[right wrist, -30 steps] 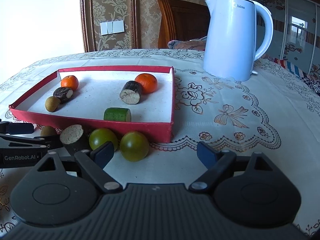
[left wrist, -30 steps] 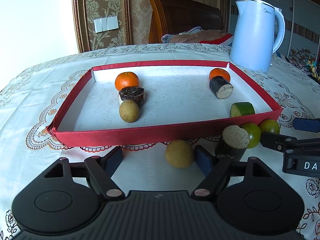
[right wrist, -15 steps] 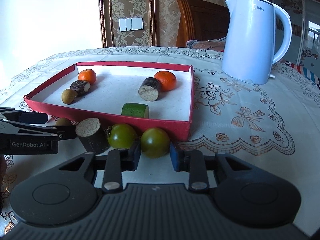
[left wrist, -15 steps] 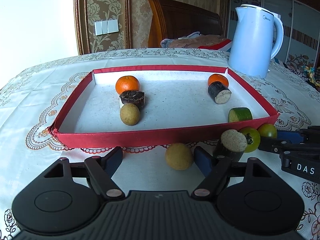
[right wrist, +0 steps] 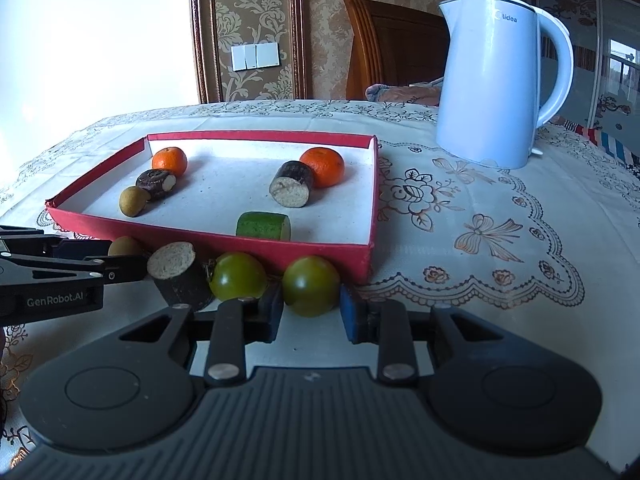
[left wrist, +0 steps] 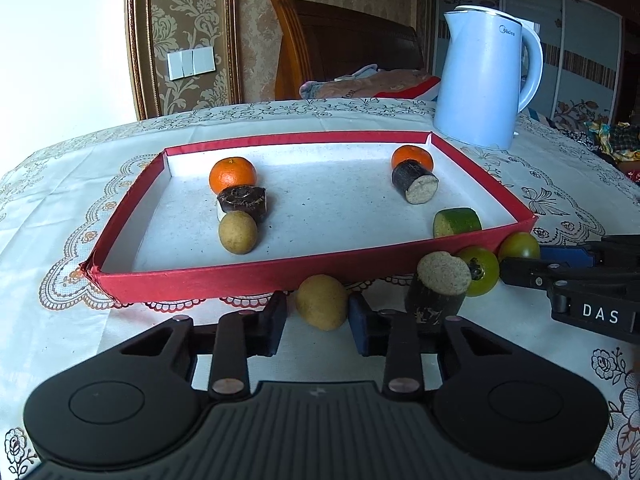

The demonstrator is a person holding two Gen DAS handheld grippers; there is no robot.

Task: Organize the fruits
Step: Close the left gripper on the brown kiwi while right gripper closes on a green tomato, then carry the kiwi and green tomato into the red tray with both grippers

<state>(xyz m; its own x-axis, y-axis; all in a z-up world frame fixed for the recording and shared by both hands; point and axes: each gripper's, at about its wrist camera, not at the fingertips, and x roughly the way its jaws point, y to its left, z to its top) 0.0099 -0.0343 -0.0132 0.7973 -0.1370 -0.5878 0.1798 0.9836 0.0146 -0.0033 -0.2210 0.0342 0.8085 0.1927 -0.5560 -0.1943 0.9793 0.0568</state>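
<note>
Both grippers down at the table edge of the red tray (left wrist: 208, 280), one fruit each, likely for parallel loading. Left gripper (left wrist: 318, 318) jaws just closing, pinching the tan round fruit (left wrist: 322, 300). Right gripper (right wrist: 311, 312) clamped on the near green tomato (right wrist: 311, 291). Second tomato (right wrist: 238, 282) and cut dark stalk piece (right wrist: 178, 278) loose outside. Oranges in tray.

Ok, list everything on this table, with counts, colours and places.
tray: one, red, mid-table
oranges: two, orange, in tray
cane pieces: three, dark, two in tray, one in front
tan fruits: two, tan, one in tray, one in front
cut piece: one, green, in tray
tomatoes: two, green, in front of tray
kettle: one, pale blue, behind tray
left tongs: black, just closed on the front tan fruit
right tongs: black, shut on one tomato
</note>
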